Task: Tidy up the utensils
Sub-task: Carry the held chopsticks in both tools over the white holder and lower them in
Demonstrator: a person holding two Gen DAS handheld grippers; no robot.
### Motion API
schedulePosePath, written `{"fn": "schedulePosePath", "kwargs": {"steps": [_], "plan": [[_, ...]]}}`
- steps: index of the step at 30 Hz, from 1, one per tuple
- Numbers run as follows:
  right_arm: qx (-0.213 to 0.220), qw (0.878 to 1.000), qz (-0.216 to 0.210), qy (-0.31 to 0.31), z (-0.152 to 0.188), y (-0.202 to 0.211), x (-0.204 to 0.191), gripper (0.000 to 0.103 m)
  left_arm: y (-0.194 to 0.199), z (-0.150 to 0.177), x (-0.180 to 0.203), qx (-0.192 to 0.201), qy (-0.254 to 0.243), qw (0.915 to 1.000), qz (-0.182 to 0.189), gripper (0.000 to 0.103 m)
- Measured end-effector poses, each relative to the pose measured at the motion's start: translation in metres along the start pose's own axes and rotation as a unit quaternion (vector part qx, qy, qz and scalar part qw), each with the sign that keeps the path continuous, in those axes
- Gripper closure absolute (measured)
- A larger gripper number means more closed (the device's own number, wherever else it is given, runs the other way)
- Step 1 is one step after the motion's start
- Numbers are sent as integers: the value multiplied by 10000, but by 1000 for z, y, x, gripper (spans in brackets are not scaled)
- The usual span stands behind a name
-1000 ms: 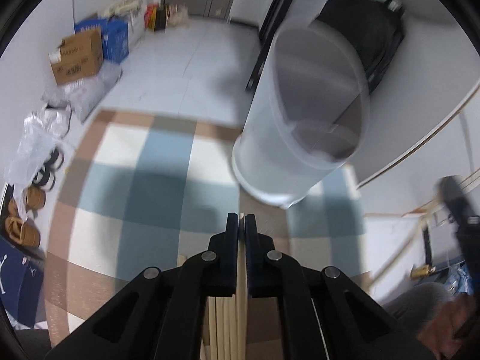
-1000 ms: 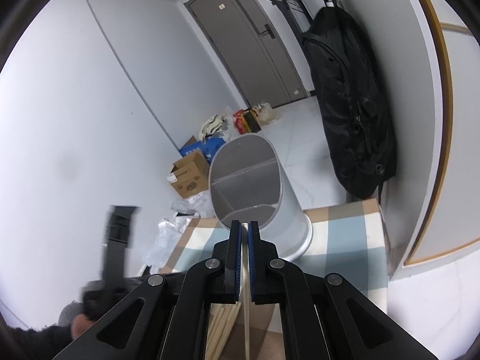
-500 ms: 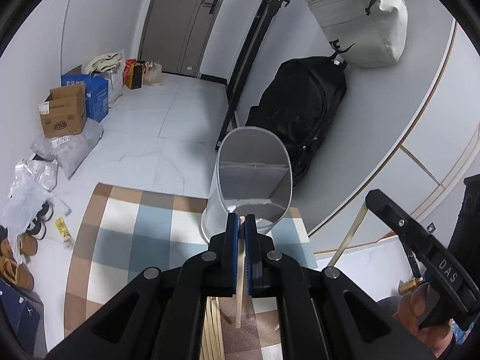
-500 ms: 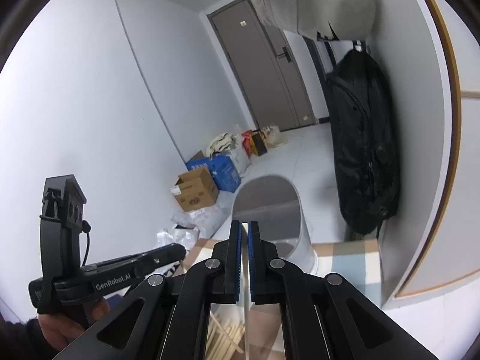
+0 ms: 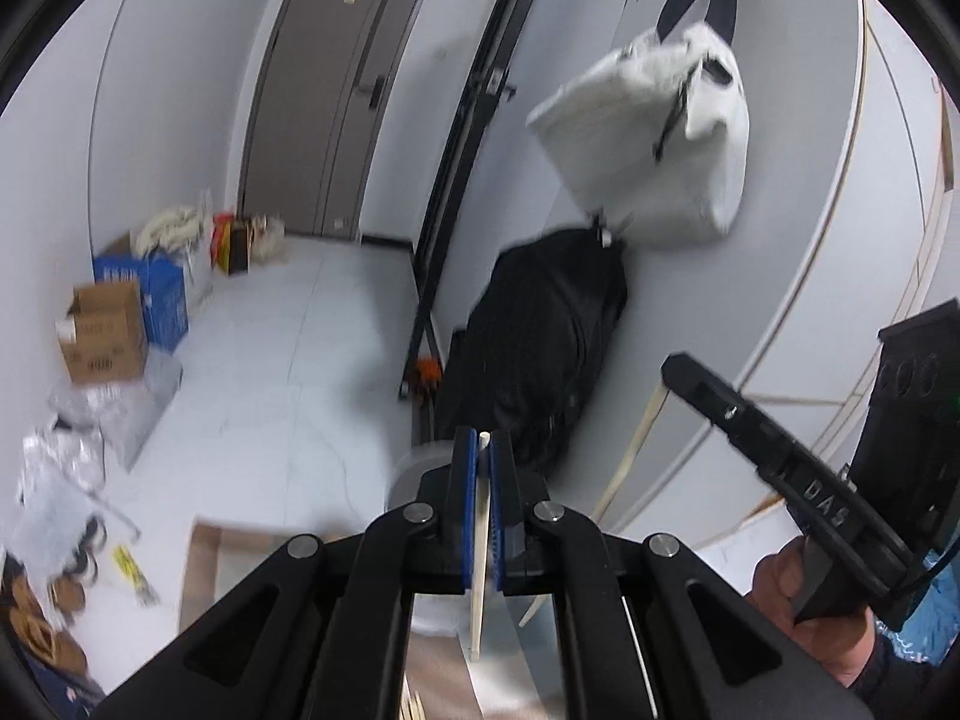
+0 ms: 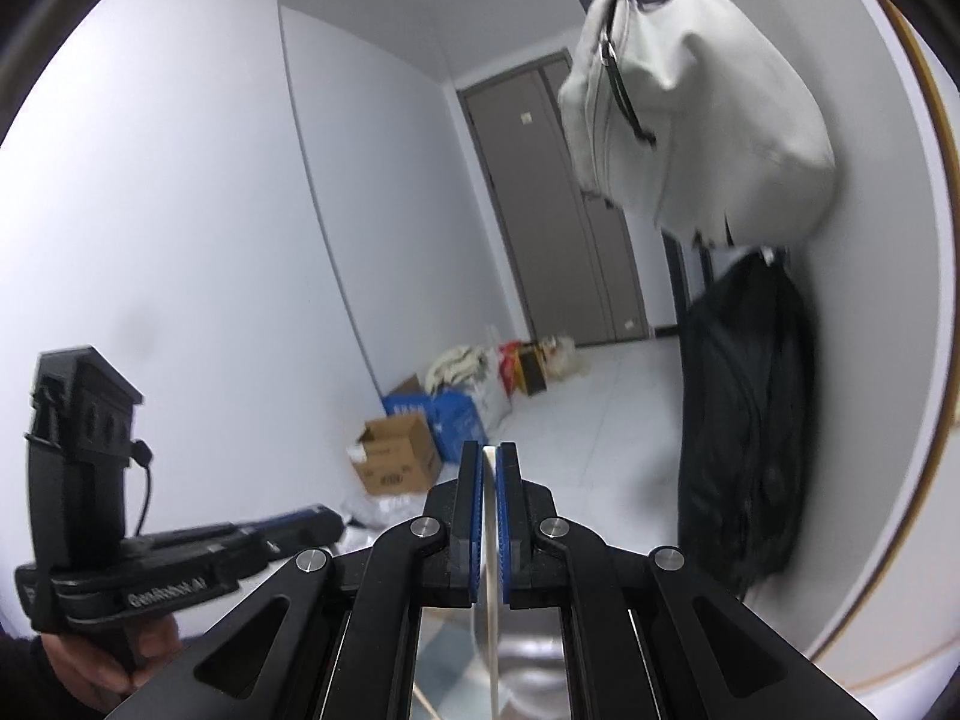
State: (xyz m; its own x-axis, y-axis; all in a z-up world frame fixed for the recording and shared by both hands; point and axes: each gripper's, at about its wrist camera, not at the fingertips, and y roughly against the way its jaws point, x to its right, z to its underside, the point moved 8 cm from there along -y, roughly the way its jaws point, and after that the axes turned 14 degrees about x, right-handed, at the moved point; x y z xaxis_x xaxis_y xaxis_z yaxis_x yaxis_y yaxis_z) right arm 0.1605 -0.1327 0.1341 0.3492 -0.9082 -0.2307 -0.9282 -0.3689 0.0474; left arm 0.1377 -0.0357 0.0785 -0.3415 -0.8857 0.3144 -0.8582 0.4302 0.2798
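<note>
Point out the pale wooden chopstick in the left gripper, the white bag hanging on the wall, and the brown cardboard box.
Pale wooden chopstick (image 5: 482, 516): left wrist view, shaft between pads.
White hanging bag (image 6: 714, 138): right wrist view, body.
Brown cardboard box (image 5: 105, 336): left wrist view, front face.

Chopstick (image 5: 482, 531): pale wood, upright, clamped between blue pads. Second chopstick (image 6: 491, 546): pale, upright, likewise clamped.

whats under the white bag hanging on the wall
Directly below the white bag a black backpack leans against the wall, reaching the floor. The bag's bottom edge overlaps the backpack's top, so its upper end is hidden.
</note>
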Motion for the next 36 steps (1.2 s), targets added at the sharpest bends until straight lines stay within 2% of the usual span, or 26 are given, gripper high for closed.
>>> {"fn": "schedulePosePath", "kwargs": {"steps": [4,10,17,23,31,36], "plan": [[140,9996,-3,250,-18,-25,1,100,-21,-32,-2,249,-165,9995,-38,103],[217,9989,67,408,-23,-61,10,100,-51,-49,-2,284,-337,9990,27,103],[263,9978,198,580,-6,-89,26,100,-79,-31,-13,208,-492,9986,40,103],[264,9980,128,567,14,-98,32,100,-93,-14,-19,91,-487,9987,144,103],[174,9990,-21,423,40,-98,42,100,-90,-3,-20,187,-320,9980,519,103],[-59,9996,-117,246,56,-94,47,96,-94,8,-20,-77,-96,9959,900,103]]}}
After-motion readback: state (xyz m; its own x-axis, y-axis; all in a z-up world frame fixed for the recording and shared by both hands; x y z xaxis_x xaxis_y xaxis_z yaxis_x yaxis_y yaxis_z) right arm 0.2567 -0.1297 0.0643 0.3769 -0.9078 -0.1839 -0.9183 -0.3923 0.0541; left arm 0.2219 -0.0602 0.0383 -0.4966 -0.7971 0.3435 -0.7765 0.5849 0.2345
